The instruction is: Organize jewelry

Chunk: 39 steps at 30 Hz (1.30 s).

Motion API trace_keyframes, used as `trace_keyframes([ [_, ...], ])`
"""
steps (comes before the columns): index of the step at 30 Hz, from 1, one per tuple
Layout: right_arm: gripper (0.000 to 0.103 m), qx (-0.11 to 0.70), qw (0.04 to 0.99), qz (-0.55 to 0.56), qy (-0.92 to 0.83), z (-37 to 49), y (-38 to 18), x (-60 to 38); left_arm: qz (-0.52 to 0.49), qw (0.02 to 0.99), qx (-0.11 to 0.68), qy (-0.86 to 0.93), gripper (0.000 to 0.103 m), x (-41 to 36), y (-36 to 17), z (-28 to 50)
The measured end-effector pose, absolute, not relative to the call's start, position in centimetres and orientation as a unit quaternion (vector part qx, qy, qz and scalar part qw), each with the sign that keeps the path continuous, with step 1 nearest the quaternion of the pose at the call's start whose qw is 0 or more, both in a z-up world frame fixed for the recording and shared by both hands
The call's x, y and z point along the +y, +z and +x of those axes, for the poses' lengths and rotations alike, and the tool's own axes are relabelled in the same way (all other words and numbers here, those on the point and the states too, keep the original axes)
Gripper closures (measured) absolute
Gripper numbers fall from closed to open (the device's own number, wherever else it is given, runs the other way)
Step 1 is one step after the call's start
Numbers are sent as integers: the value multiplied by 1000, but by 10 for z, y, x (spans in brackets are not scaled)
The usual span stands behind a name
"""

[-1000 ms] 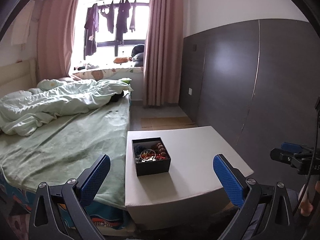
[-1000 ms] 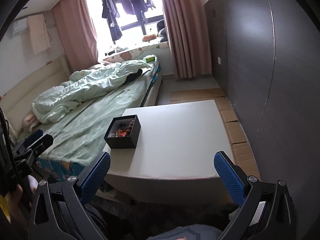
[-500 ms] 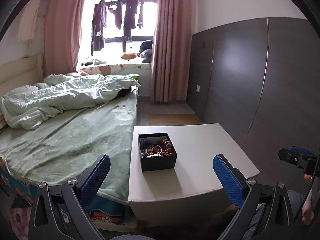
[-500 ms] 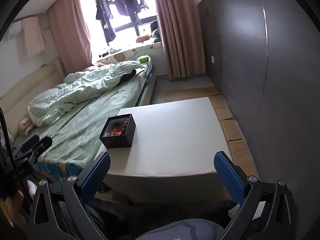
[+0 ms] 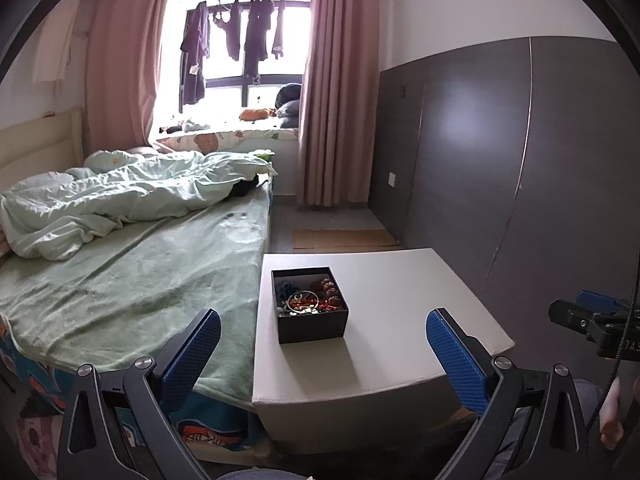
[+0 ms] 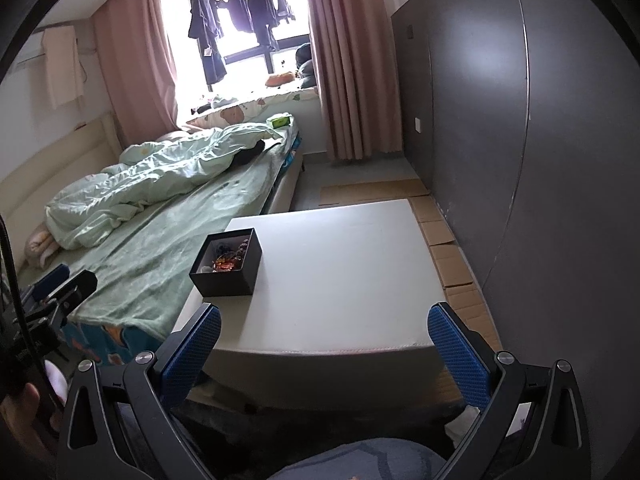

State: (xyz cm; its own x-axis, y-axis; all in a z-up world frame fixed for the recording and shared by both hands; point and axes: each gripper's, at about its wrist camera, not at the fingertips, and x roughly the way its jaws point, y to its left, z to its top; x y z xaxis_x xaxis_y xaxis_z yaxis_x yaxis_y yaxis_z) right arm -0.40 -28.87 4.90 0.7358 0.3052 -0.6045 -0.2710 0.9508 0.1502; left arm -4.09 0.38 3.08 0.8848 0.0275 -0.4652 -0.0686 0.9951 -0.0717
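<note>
Readable text: almost none.
Pale letters "JAS" sit on the right gripper (image 5: pixel 600 326) body at the far right edge, cut off.

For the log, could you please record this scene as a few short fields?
box: black open box near the white table's bed-side edge
contents: mixed beads and bracelets, tangled
left hand-held gripper: open, empty, short of the box
right hand-held gripper: open, empty, at the table's near edge
beside table: bed
</note>
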Motion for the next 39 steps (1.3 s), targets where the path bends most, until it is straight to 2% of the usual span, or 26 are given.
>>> trace_keyframes([
  [39, 0, 334, 930, 28, 149, -7, 45, -287, -16, 971, 238, 36, 0, 0, 33, -45],
])
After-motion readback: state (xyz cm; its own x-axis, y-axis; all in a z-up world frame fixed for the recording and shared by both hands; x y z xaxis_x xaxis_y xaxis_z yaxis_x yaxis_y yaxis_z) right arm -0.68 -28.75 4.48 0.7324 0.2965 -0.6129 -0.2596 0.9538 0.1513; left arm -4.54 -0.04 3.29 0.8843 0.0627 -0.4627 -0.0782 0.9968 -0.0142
